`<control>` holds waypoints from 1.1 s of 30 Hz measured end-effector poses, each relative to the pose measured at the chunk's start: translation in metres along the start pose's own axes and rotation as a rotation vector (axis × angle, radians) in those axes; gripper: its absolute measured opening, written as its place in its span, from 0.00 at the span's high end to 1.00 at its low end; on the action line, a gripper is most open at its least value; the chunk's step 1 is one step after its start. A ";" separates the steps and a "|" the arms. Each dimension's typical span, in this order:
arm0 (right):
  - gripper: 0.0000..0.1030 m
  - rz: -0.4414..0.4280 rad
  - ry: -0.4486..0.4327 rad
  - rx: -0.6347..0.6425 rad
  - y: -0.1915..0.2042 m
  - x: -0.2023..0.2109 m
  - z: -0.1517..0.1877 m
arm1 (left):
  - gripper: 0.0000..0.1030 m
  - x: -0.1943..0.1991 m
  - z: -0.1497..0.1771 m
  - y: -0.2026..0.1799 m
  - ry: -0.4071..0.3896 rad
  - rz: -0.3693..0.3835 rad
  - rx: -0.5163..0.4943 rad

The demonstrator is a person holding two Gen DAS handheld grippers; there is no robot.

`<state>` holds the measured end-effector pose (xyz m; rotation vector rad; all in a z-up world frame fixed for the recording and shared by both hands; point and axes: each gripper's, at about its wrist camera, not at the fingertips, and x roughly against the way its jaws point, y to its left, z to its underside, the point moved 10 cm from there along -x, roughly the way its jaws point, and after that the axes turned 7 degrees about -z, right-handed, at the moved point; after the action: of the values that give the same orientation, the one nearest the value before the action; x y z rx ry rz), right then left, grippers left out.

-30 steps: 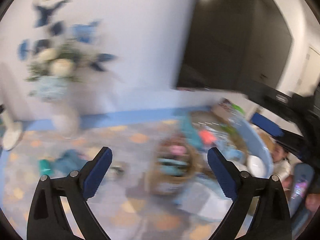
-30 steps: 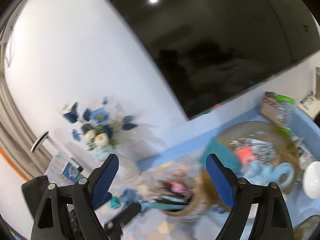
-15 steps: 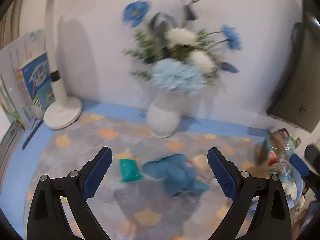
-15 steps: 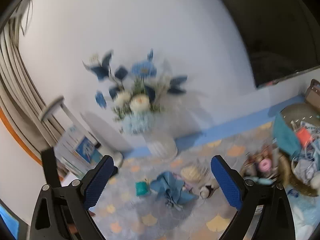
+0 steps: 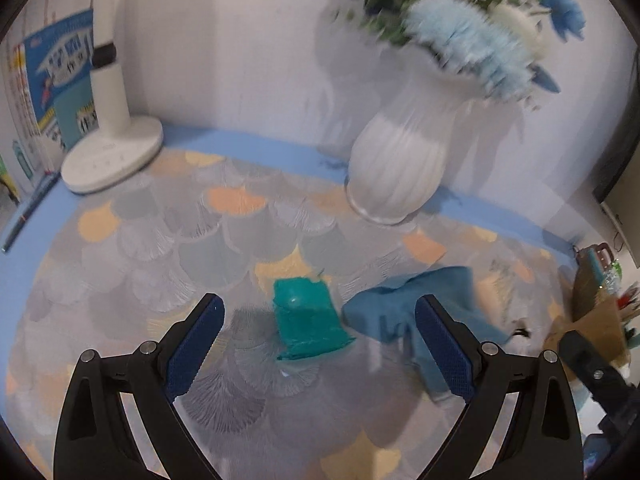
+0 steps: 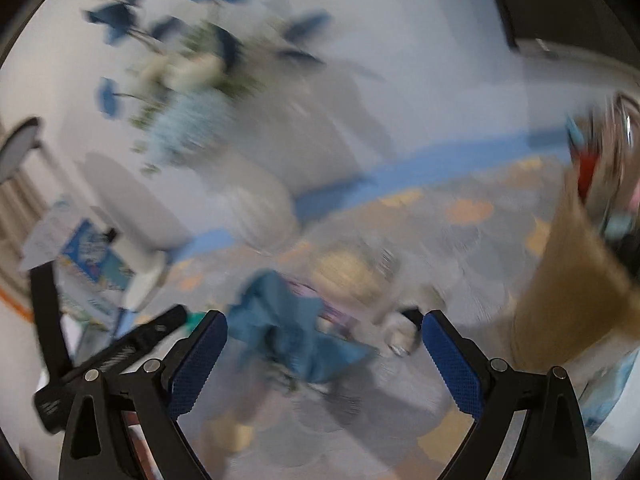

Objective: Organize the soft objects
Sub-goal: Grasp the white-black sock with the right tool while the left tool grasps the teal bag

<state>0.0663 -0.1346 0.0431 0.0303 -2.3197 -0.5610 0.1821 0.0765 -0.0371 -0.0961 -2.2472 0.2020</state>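
I am looking down at a table mat point(image 5: 224, 240) printed with grey, peach and yellow fan-shaped scales, edged in plain blue where it meets a white wall point(image 5: 248, 48). I take the white ribbed vase point(image 5: 396, 168) as my landmark; it stands at the back of the mat against the wall, holding blue and white flowers point(image 5: 472, 48) that are smeared by motion blur.

Well to the left of the vase sits the round white base of a desk lamp point(image 5: 114, 152), with upright blue-covered booklets point(image 5: 60, 80) behind it. A pen point(image 5: 28, 208) lies on the blue border near the lamp base.

In front of the vase lies a small teal folded cloth point(image 5: 310, 322), boxy and slightly shiny, flat on the mat. Just to its right is a crumpled blue cloth point(image 5: 416, 316), matte and rumpled into loose peaks; the two look almost touching. Far right of the vase a brown basket point(image 5: 596, 312) shows at the frame edge.

My left gripper point(image 5: 316, 342) is spread wide with nothing in it, the teal cloth between its blue textured pads. My right gripper point(image 6: 322, 360) is likewise released and empty, above the blue cloth point(image 6: 280, 332); that view is heavily blurred, with the basket point(image 6: 568, 288) at its right.
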 end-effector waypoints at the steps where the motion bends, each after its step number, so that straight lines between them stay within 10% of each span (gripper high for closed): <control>1: 0.05 0.018 0.003 -0.014 -0.007 -0.006 0.003 | 0.07 -0.008 0.003 0.001 0.010 0.001 0.004; 17: 0.05 0.165 -0.052 -0.078 -0.061 -0.035 0.020 | 0.01 -0.046 0.023 -0.001 0.014 -0.111 -0.128; 26: 0.72 0.231 -0.073 -0.092 -0.068 -0.027 0.021 | 0.00 -0.047 0.024 -0.004 0.019 -0.153 -0.155; 28: 0.73 0.211 -0.074 -0.093 -0.066 -0.027 0.022 | 0.01 -0.046 0.024 -0.003 0.016 -0.144 -0.148; 33: 0.74 0.106 -0.118 -0.078 -0.055 -0.017 0.021 | 0.64 -0.033 0.016 0.010 -0.045 -0.117 -0.073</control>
<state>0.0569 -0.1734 -0.0041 -0.1666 -2.3949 -0.6137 0.1908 0.0798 -0.0741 0.0015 -2.2973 0.0603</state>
